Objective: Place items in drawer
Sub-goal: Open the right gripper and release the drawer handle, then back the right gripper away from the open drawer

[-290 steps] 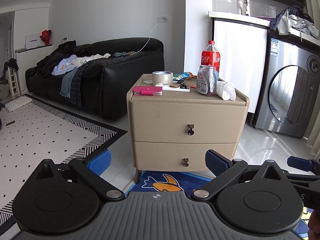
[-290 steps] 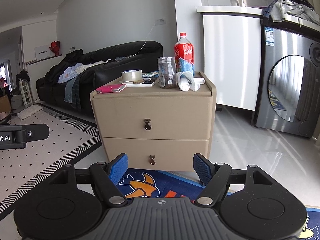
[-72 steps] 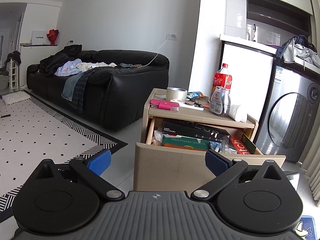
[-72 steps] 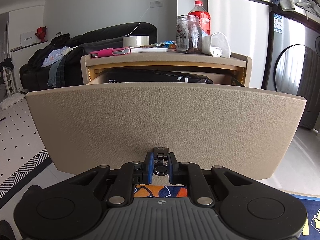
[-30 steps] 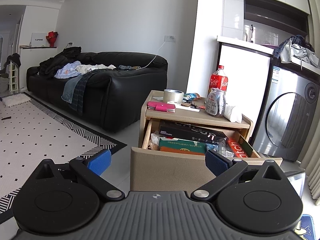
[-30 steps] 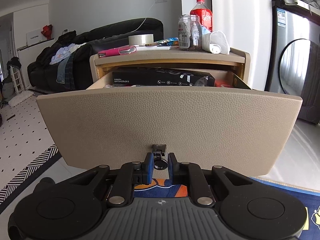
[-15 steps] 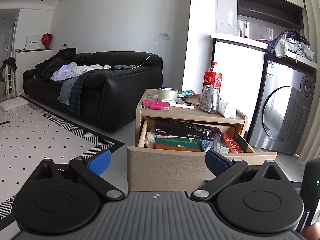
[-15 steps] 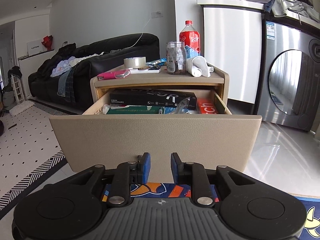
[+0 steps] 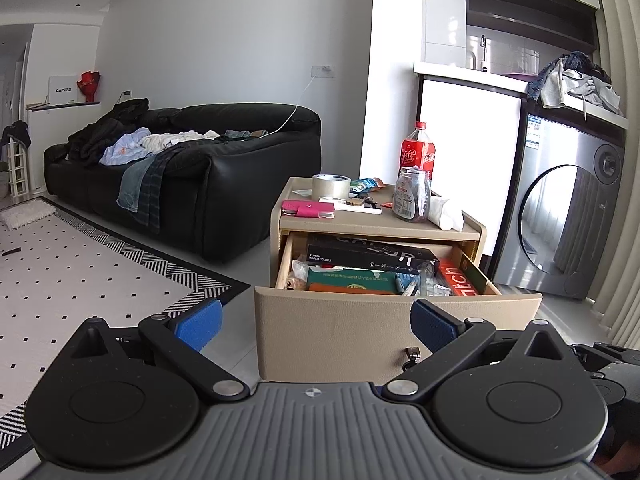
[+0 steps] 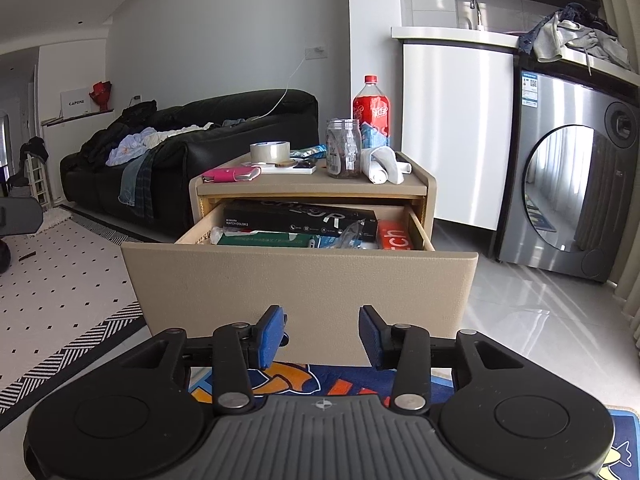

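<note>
The beige nightstand's top drawer point(image 9: 396, 320) point(image 10: 300, 280) stands pulled out, holding a black watch box point(image 10: 300, 218), a green box point(image 9: 352, 280) and an orange-red box point(image 10: 394, 236). On the nightstand top lie a pink wallet point(image 9: 308, 209) point(image 10: 230, 175), a tape roll point(image 9: 331, 186) point(image 10: 270, 151), a glass jar point(image 9: 412, 199) point(image 10: 343, 154), a cola bottle point(image 9: 417, 150) point(image 10: 371, 108) and a white cloth point(image 10: 382, 165). My left gripper point(image 9: 316, 320) is open, low in front of the drawer. My right gripper point(image 10: 322, 336) is open, just short of the drawer front, holding nothing.
A black sofa point(image 9: 192, 176) piled with clothes stands to the left behind a black-and-white rug point(image 9: 80, 276). A washing machine point(image 10: 572, 192) and white cabinet point(image 10: 452, 128) are to the right. A colourful mat point(image 10: 320, 380) lies under the drawer.
My right gripper has let go of the drawer's ring handle, opened, and drawn back and up from the drawer front. The drawer stays pulled out. The left gripper shifted slightly.
</note>
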The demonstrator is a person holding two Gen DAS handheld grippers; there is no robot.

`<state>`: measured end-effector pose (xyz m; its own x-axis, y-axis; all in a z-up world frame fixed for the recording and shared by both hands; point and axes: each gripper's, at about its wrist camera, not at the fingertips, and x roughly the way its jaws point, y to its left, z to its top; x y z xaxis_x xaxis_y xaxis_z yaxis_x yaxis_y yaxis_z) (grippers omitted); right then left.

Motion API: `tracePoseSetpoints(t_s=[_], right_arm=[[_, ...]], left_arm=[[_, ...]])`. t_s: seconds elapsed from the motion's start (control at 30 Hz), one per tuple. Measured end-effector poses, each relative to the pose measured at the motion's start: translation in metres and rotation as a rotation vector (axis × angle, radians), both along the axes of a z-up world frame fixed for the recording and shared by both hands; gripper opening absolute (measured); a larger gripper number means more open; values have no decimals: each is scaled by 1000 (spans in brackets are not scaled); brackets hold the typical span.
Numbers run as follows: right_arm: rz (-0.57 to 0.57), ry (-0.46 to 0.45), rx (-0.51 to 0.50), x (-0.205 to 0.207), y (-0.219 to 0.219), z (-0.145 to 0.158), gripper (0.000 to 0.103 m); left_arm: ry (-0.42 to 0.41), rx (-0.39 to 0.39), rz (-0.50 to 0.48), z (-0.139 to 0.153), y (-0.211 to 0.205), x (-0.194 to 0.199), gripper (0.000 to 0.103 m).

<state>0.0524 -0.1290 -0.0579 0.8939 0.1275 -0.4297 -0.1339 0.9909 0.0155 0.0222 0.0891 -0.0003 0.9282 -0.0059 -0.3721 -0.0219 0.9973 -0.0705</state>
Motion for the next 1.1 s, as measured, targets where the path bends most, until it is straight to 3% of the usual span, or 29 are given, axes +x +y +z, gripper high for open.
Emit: tracePoseSetpoints(t_s=[0.57,0.83,1.1], right_arm=[[4,-57,34,-11,-17,14,56],[38,17,88,26,-17,6,56],[76,112,85,70,-21,-1,56]], left_arm=[[-5,14,21,10,-6,5,103],[-12,89,27,17,-15,19,103],[-4,49,61,23,-21,56,103]])
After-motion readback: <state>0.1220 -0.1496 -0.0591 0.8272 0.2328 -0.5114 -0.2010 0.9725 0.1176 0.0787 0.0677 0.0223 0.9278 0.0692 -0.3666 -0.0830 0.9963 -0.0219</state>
